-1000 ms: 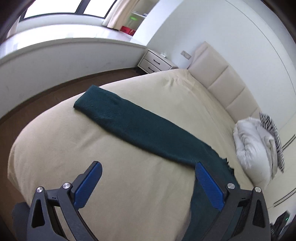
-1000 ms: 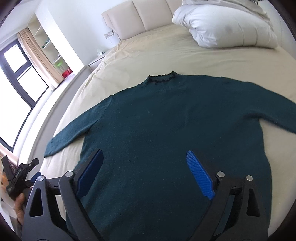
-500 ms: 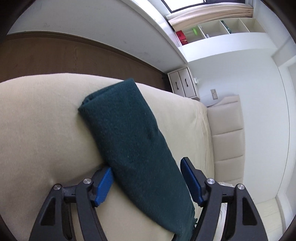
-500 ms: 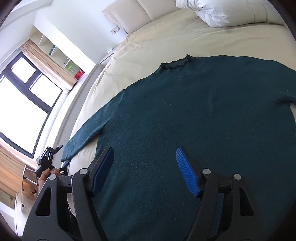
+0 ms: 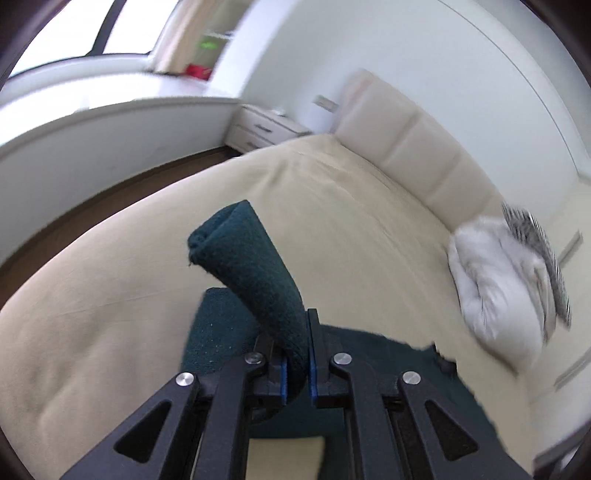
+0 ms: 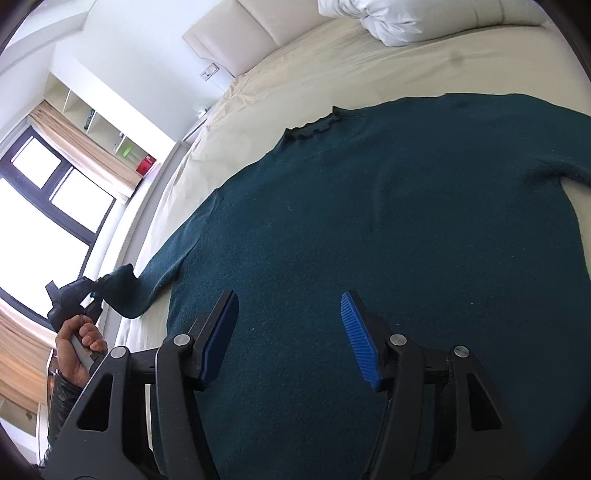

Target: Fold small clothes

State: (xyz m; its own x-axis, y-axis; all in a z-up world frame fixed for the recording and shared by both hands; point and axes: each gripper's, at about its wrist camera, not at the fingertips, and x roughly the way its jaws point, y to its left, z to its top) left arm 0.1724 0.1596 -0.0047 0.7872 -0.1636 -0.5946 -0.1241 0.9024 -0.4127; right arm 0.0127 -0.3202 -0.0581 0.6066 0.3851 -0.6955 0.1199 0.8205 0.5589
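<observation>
A dark teal sweater [image 6: 388, 236] lies spread flat, front up, on the beige bed [image 6: 332, 70], its ruffled collar [image 6: 314, 127] toward the headboard [image 6: 258, 33] at the far end. Its left sleeve [image 5: 255, 273] is lifted off the sheet, the cuff end curling up and away. The left tool [image 5: 295, 363] is pressed together on that sleeve, pinching the knit between its blue pads; in the right wrist view a hand [image 6: 79, 350] grips this tool at the bed's left edge. The right tool [image 6: 291, 332] hovers over the sweater's lower body with its jaws half spread and just closing in; no cloth seems caught between them, though contact below is hard to judge. White pillows [image 5: 495, 288] sit far right by the headboard, a nightstand [image 5: 262, 127] at far left.
</observation>
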